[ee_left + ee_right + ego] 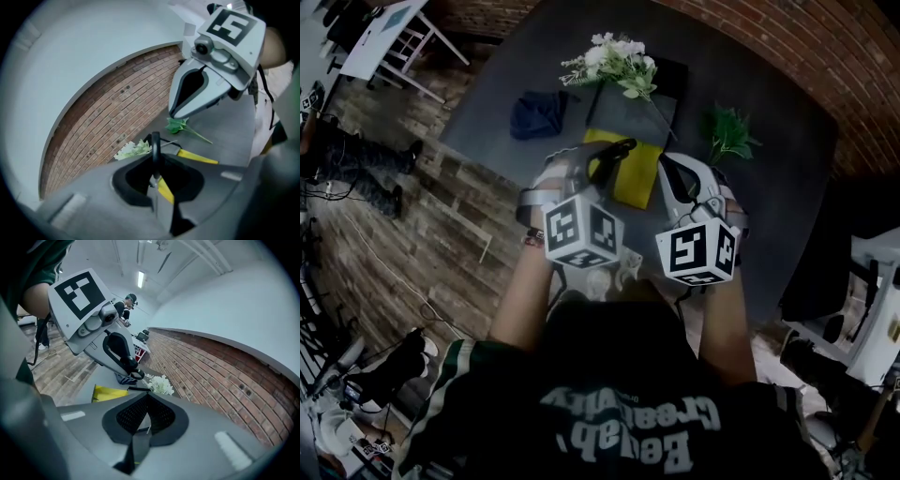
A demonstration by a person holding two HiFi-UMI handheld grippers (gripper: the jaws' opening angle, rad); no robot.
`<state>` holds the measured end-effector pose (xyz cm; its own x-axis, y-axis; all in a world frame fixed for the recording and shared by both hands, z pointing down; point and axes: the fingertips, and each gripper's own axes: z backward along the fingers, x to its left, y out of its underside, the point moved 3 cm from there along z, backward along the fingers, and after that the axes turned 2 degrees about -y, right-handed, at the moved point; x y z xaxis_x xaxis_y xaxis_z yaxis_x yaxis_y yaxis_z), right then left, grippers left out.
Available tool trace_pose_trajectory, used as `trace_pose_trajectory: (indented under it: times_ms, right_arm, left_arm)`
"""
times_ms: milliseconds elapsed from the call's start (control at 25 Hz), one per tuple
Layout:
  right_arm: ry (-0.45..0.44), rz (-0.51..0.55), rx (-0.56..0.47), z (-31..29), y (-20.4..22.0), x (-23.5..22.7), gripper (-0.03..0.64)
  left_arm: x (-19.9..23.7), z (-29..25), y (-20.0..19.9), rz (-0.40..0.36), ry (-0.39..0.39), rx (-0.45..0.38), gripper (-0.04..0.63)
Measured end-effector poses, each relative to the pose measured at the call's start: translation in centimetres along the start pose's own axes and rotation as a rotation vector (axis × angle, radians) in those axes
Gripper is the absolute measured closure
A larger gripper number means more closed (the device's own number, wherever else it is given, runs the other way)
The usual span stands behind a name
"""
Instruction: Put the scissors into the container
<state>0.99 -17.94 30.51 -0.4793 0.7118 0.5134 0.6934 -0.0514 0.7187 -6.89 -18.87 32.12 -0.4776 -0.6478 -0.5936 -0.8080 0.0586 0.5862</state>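
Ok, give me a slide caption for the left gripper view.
Left gripper shut on black-handled scissors above the grey table, right gripper alongside, white flowers and green sprig beyond.

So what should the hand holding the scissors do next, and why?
Probably ease the left gripper a little forward and down toward the yellow container. Its jaws are shut on the scissors, which are held up in the air. The container seems to lie just ahead of them on the table, so letting go now might miss it.

Unreadable lettering on shirt [619,433]
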Motion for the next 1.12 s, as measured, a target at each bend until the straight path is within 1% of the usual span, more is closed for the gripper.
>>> trace_pose_trajectory:
  times_ms: [440, 640, 920, 1120]
  right_arm:
    - [-0.061, -0.004, -0.030, -2.6, 2.4, -1.3, 0.611]
    - [-0.080, -0.009, -0.037, -3.2, 3.4, -1.2, 0.611]
    - [-0.091, -0.030, -0.011, -4.2, 4.8, -0.8, 0.611]
    - [-0.086, -0.053, 0.021, -5.3, 5.9, -0.8, 0.611]
  left_arm:
    - [-0.4, -3.6, -0.3, 0.038, -0.011, 0.056, 0.546]
    - [-1.1, -4.4, -0.2, 0.066, -0.010, 0.080, 0.546]
    - [-2.1, -5.8, 0.7, 0.098, 0.014, 0.095, 0.546]
    - [-2.8, -7.3, 1.9, 0.108, 0.054, 0.098, 0.546]
